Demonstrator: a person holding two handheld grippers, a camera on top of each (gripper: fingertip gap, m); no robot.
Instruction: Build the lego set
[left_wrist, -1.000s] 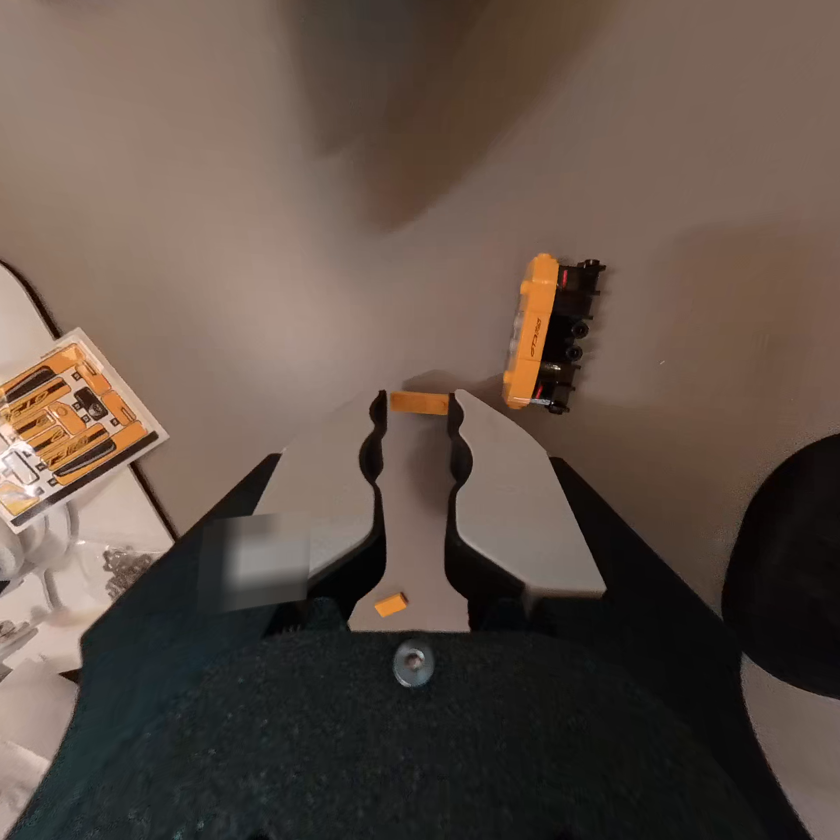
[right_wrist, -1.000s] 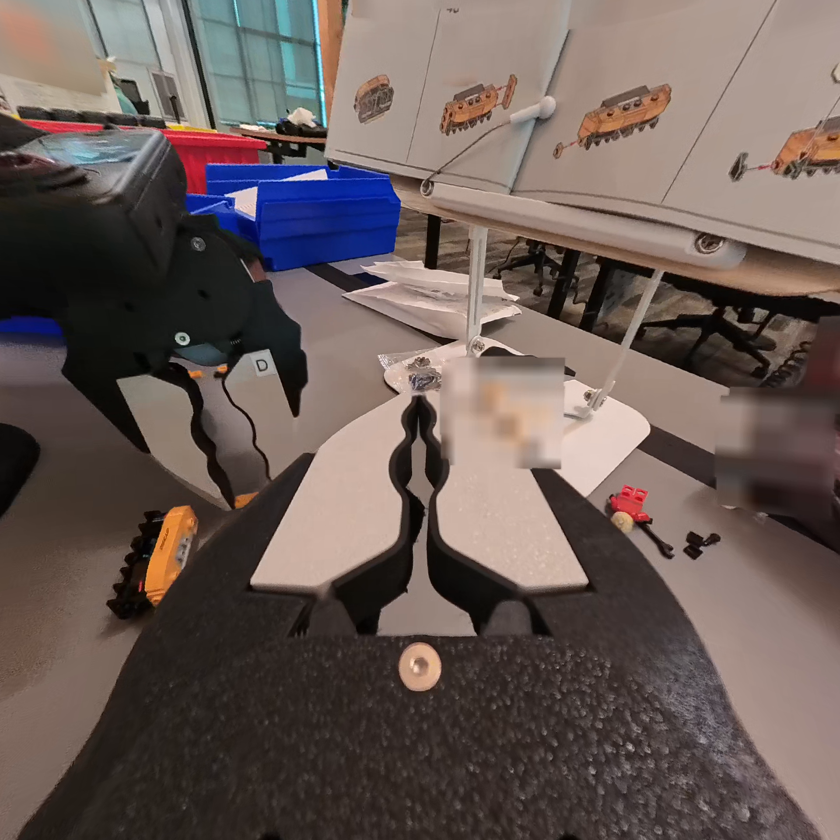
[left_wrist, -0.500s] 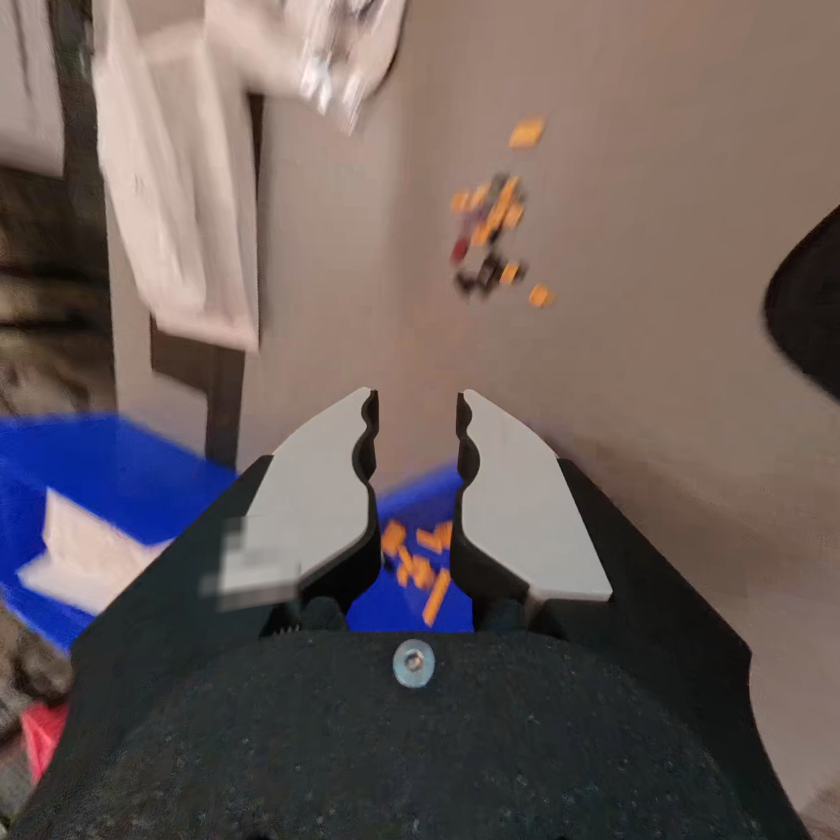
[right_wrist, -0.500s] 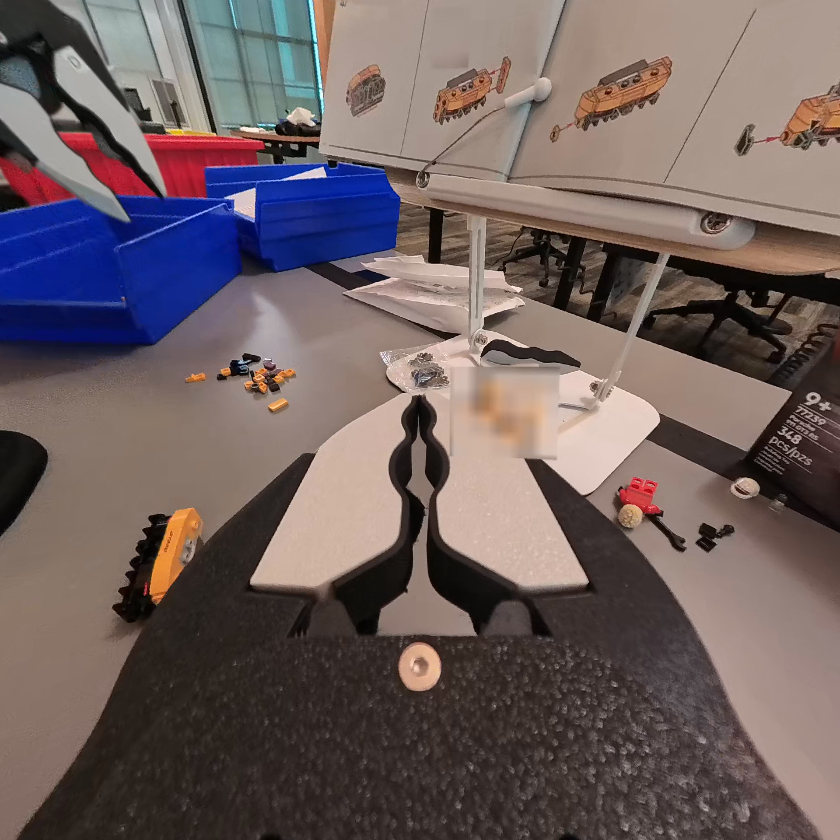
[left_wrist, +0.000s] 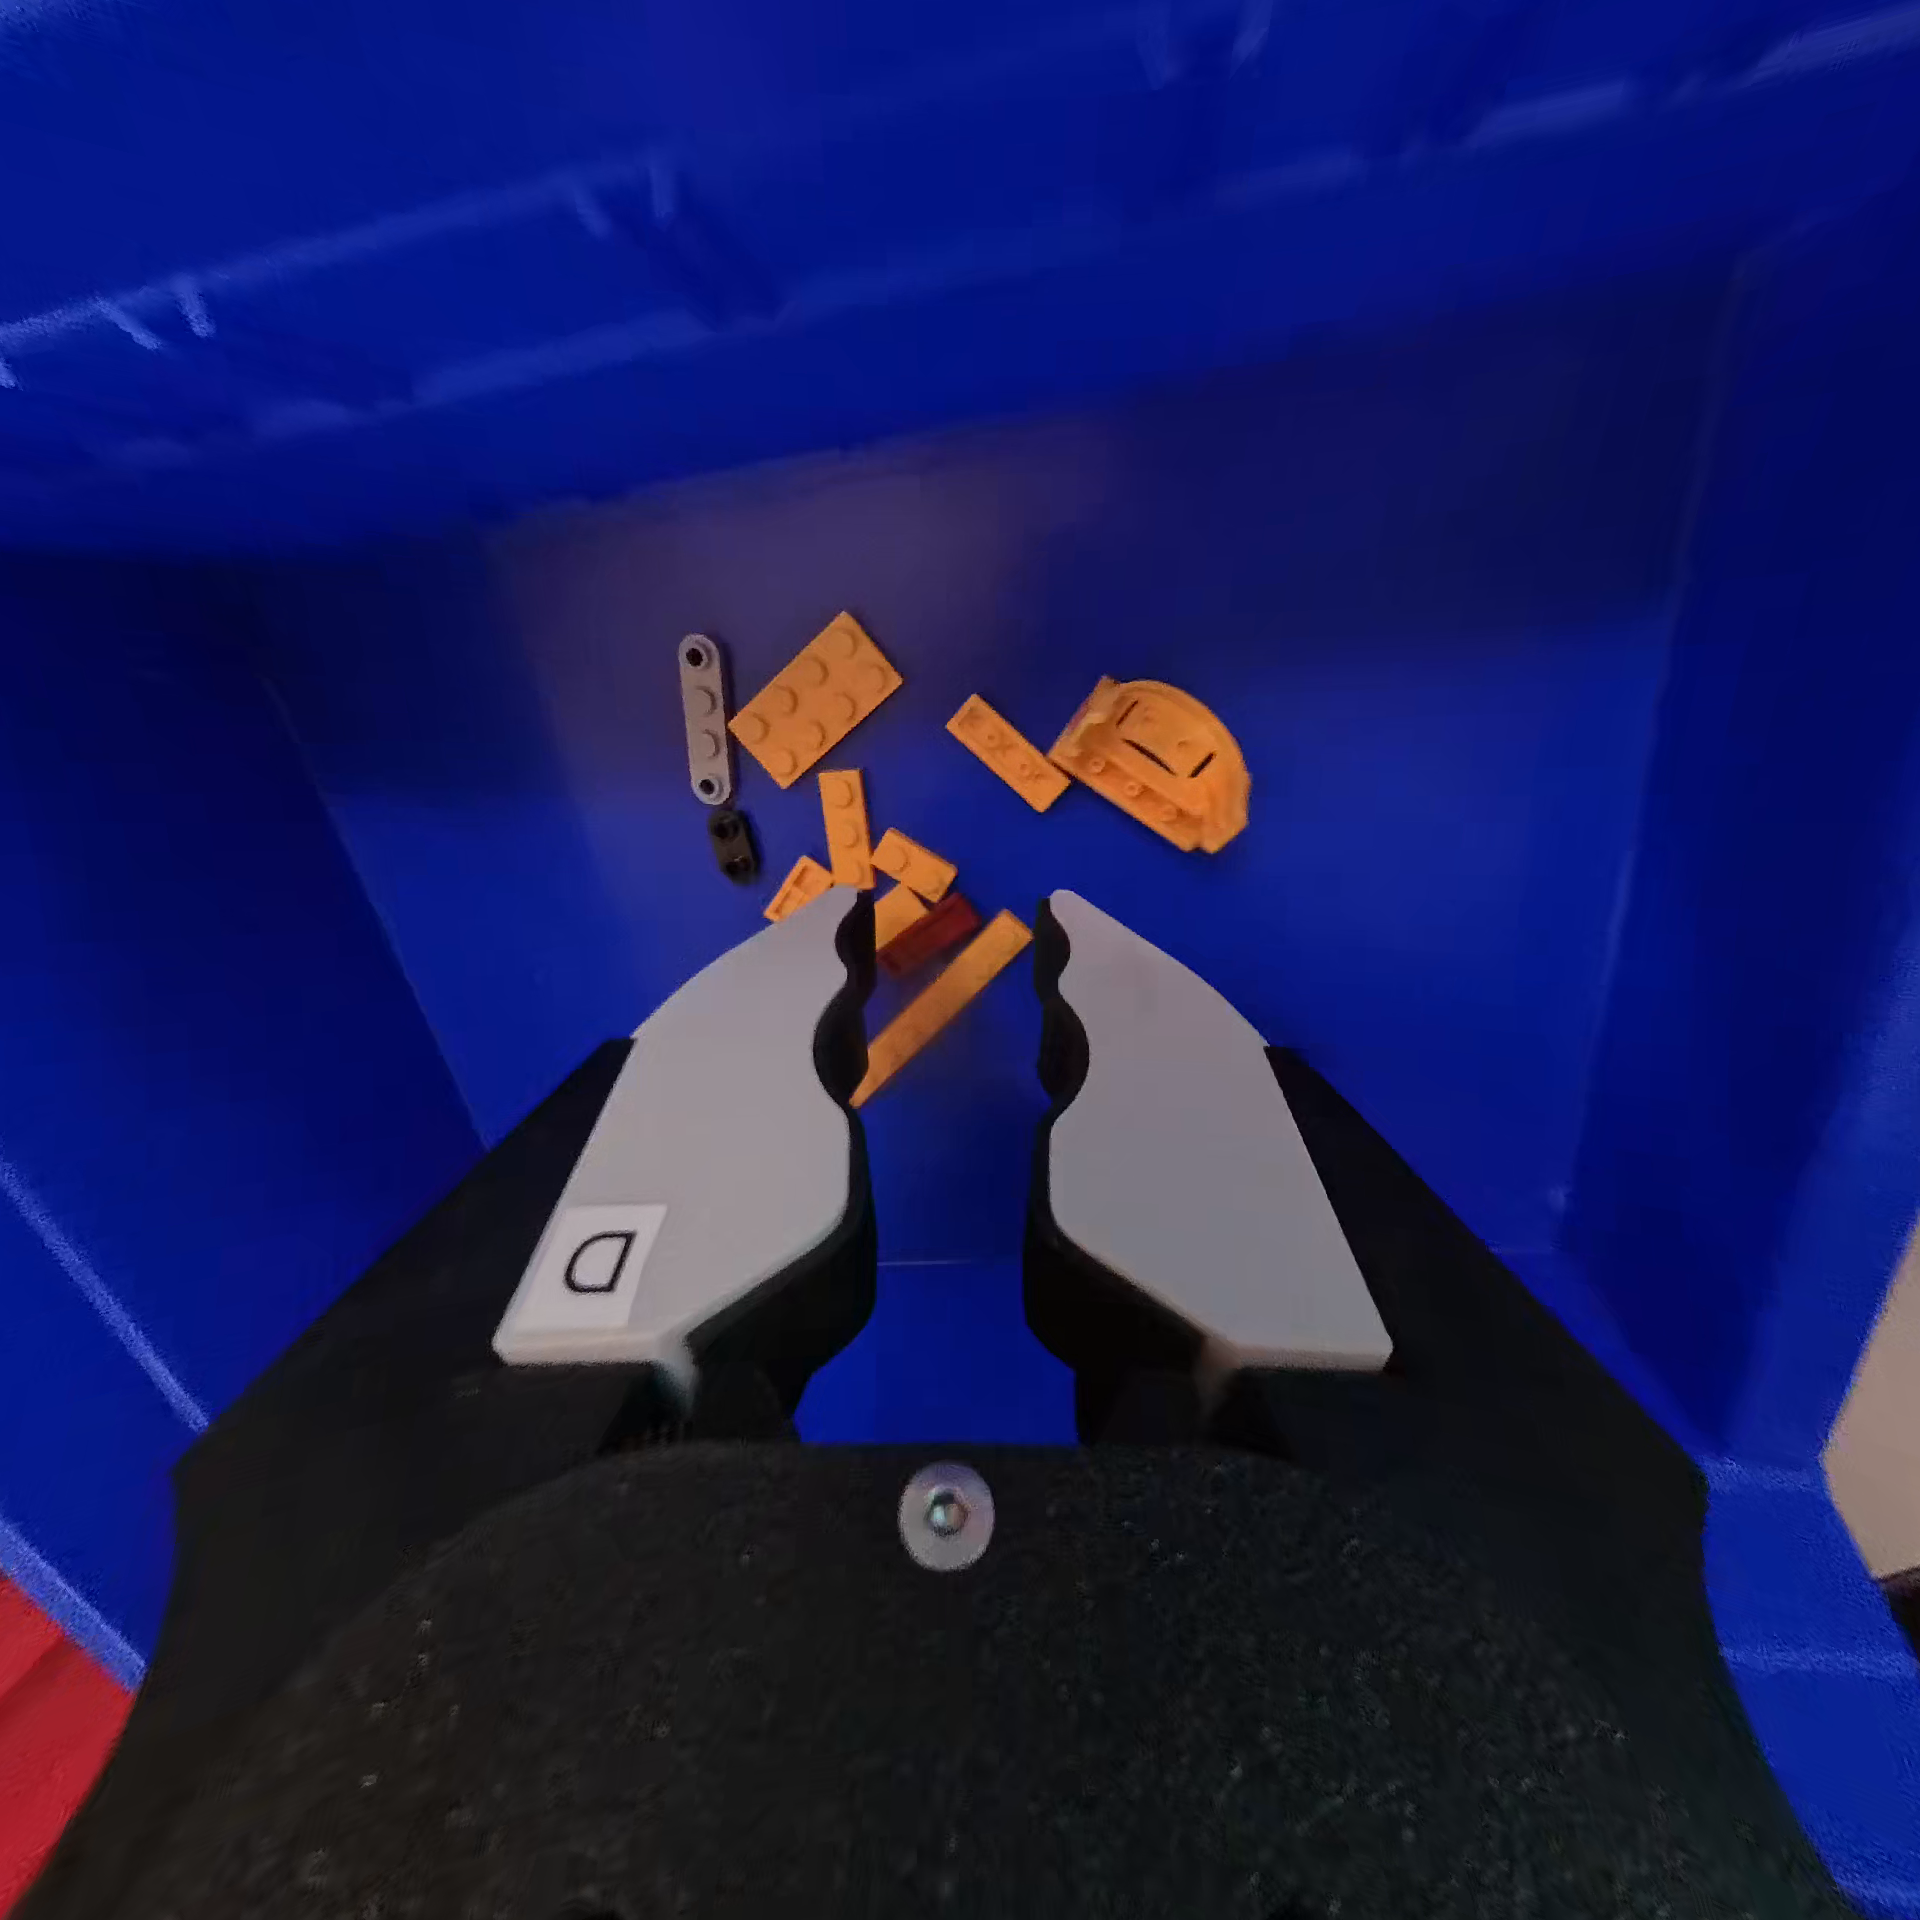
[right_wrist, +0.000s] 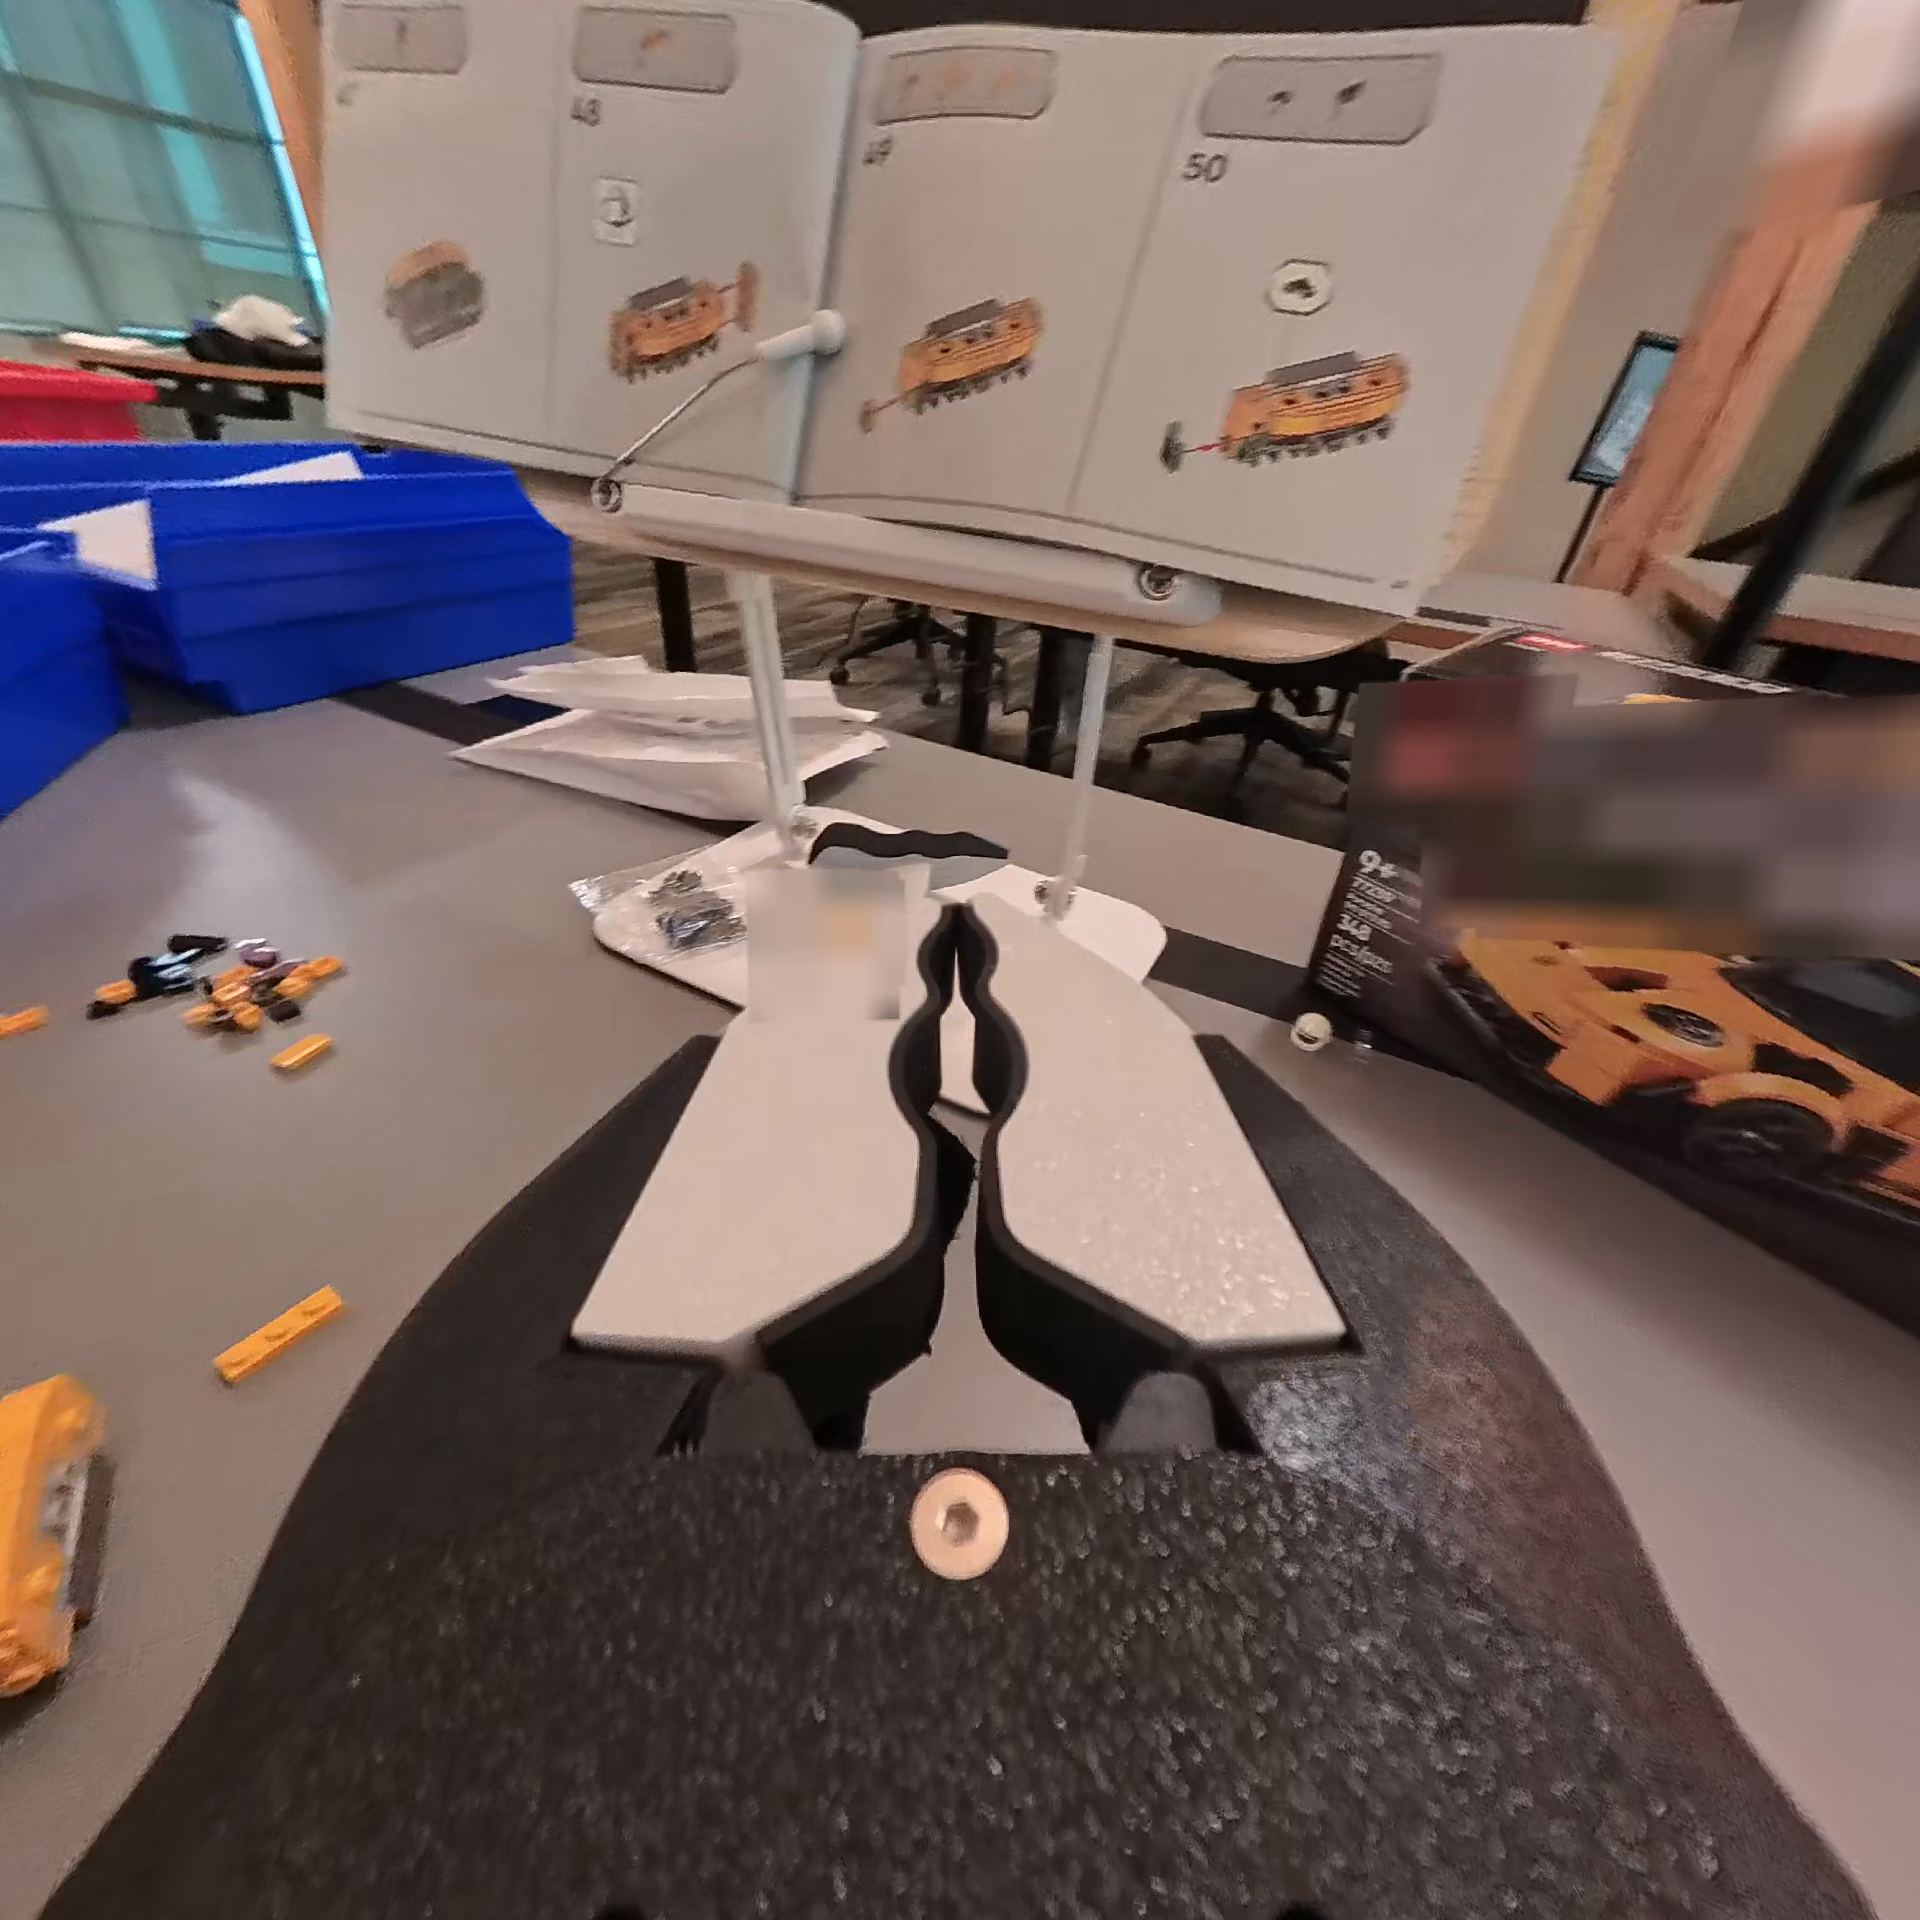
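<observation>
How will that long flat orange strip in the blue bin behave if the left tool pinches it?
The long orange strip looks rigid, thin and probably very light. It seems to lie flat on the blue bin floor, so the open left tool may struggle to get under its edges. Its smooth top could slip; neighbouring pieces likely scatter.

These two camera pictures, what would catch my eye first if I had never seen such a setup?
Most striking is the vivid blue bin that fills the left wrist view, with orange lego pieces scattered on its floor just past the open left gripper. In the right wrist view, the instruction booklet stands open on a stand above the grey table, beyond the shut right gripper.
</observation>
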